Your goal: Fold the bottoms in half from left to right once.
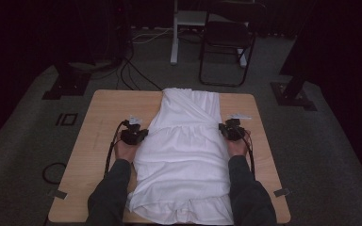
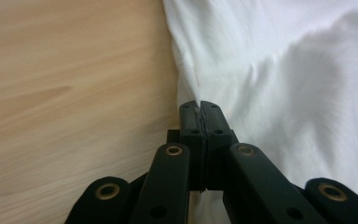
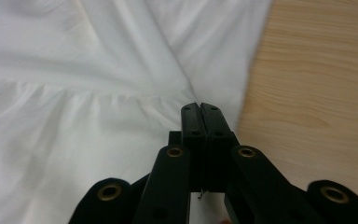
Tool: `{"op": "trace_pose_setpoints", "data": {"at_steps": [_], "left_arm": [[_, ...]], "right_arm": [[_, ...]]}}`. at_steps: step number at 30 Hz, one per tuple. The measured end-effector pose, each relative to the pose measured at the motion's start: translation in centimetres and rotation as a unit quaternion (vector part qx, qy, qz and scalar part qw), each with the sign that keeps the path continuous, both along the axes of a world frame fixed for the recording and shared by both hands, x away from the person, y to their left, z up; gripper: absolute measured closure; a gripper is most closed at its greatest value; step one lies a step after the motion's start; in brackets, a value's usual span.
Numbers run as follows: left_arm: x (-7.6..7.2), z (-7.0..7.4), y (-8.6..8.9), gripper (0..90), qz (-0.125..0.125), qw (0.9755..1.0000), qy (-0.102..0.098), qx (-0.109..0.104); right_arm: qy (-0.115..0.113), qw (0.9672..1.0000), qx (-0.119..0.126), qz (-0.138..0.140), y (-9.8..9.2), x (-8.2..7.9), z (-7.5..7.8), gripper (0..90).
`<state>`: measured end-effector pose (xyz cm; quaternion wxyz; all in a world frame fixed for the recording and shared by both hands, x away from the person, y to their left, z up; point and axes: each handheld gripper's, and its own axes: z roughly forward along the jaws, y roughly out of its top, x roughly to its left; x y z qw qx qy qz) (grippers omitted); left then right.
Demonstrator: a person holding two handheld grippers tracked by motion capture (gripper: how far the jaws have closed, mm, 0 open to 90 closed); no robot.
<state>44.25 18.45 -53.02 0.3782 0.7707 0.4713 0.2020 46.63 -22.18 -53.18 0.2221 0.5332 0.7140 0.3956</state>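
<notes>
So your white dress [image 1: 181,155] is laid out flat down the middle of the wooden table [image 1: 99,122], running from the far edge all the way to the near edge, where the ruffled hem hangs just over by your arms. The crossover top part sits at the far end, and there's a gathered seam about halfway along where the skirt starts.

You've got the left gripper [image 1: 136,134] at the dress's left edge, right around that waist seam. In the left gripper view the jaws are pressed together with a thin pinch of white fabric [image 2: 198,106] caught between the tips, and the cloth puckers up into a little ridge leading away from the pinch. Bare wood shows just to the left of the cloth edge there.

Your right gripper [image 1: 227,129] mirrors it on the dress's right edge, at roughly the same height. In the right gripper view the jaws are closed tight too, with the tips sitting on the cloth [image 3: 121,93] where the wrap folds meet the gathered seam, close to the fabric's edge. Whether cloth is actually pinched between them, I can't tell from that angle.

Past the table there's grey carpet, a black folding chair [image 1: 226,40] and some cables [image 1: 132,75] on the floor.
</notes>
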Motion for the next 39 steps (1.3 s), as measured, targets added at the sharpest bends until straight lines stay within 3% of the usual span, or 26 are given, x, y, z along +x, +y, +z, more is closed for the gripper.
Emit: {"op": "trace_pose_setpoints", "data": {"at_steps": [3, 6, 10, 18, 27, 29, 30, 32, 34, 39], "left_arm": [[-1.2, 0.8, 0.3, 89.8, 0.002, 0.9998, -0.018, 0.009], [-2.5, 0.8, 0.4, 89.8, -0.003, 0.9991, -0.020, 0.039], [-4.1, 0.3, 0.4, 89.7, -0.008, 0.9981, -0.019, 0.058], [-8.7, -0.2, 0.7, 89.6, -0.019, 0.9977, -0.022, 0.062], [-13.2, -0.6, 0.5, 89.4, -0.054, 0.9960, -0.005, 0.071], [-13.3, -0.3, 0.7, 88.5, -0.055, 0.9962, -0.010, 0.067], [-13.1, -0.1, 0.9, 85.5, -0.046, 0.9968, -0.015, 0.063], [-12.3, 0.6, 1.5, 72.3, -0.021, 0.9978, -0.023, 0.058], [-11.2, 1.3, 2.0, 69.0, -0.008, 0.9984, -0.030, 0.047], [-8.0, 2.7, 2.1, 61.9, 0.008, 0.9988, -0.035, 0.033]], "right_arm": [[0.013, 0.9999, 0.005, -0.009, -0.8, -0.2, -0.6, 89.8], [0.029, 0.9995, -0.015, 0.003, -0.5, -0.5, -1.6, 89.8], [0.043, 0.9981, -0.041, 0.017, 0.3, -1.6, -2.4, 89.8], [0.054, 0.9946, -0.074, 0.048, 0.9, -6.1, -2.2, 89.7], [0.069, 0.9936, -0.058, 0.068, 0.4, -10.5, -2.3, 89.7], [0.079, 0.9928, -0.055, 0.072, 0.3, -10.9, -2.2, 88.8], [0.080, 0.9926, -0.049, 0.076, 0.1, -10.8, -2.0, 84.1], [0.069, 0.9936, -0.037, 0.082, -0.1, -10.5, -1.8, 70.1], [0.054, 0.9950, -0.012, 0.082, -0.6, -9.8, -1.4, 63.0], [0.034, 0.9955, 0.009, 0.087, -0.4, -7.6, -0.5, 64.3]]}}
